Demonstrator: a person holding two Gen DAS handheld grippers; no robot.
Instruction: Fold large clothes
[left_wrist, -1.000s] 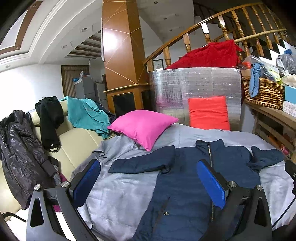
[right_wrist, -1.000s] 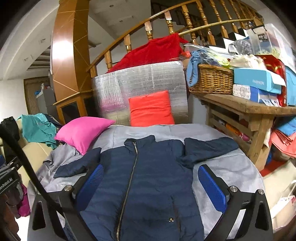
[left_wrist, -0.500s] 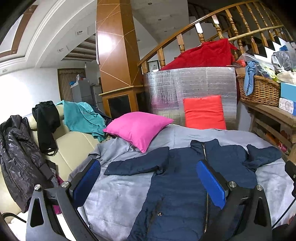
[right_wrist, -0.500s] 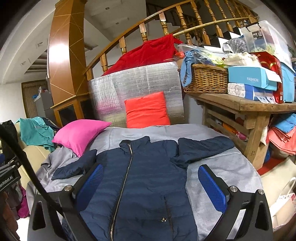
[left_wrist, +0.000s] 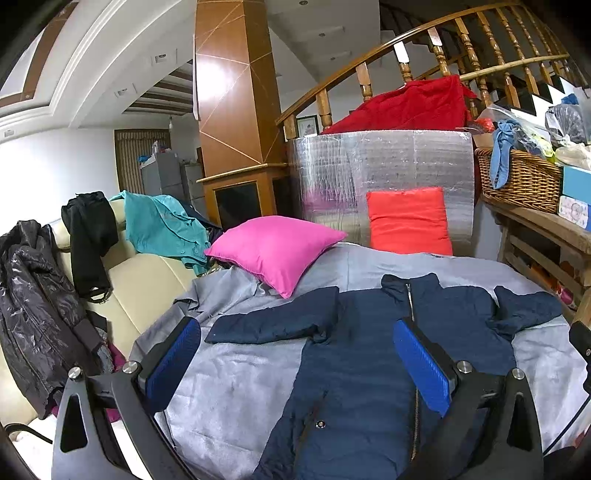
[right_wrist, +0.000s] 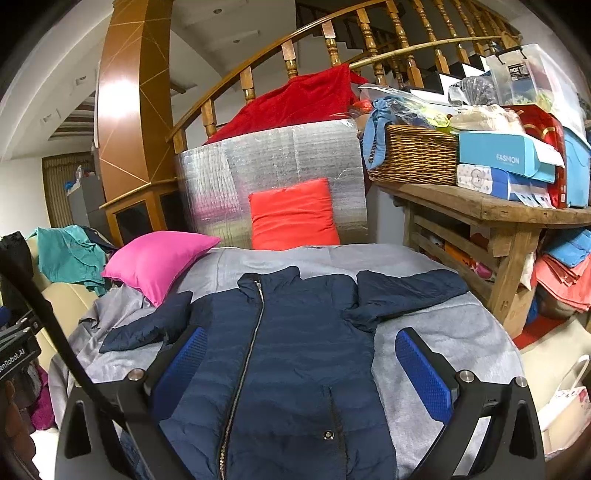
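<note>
The navy puffer jacket (right_wrist: 295, 354) looks like smooth quilted nylon with a metal zipper, lying on a fuzzy matt grey blanket (right_wrist: 436, 332). The pink pillow (left_wrist: 275, 251) is plain soft cloth. The far board (right_wrist: 280, 177) is shiny crinkled foil. On the right: woven wicker basket (right_wrist: 417, 155), rough bare wood table (right_wrist: 480, 206). The left sofa (left_wrist: 147, 288) looks like smooth cream leather.

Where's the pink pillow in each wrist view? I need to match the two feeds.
Left wrist: pink pillow sits centre-left, just above the jacket's sleeve.
Right wrist: pink pillow sits at left, beside the jacket's collar.
Shared landmark: the orange cushion against the silver panel.
</note>
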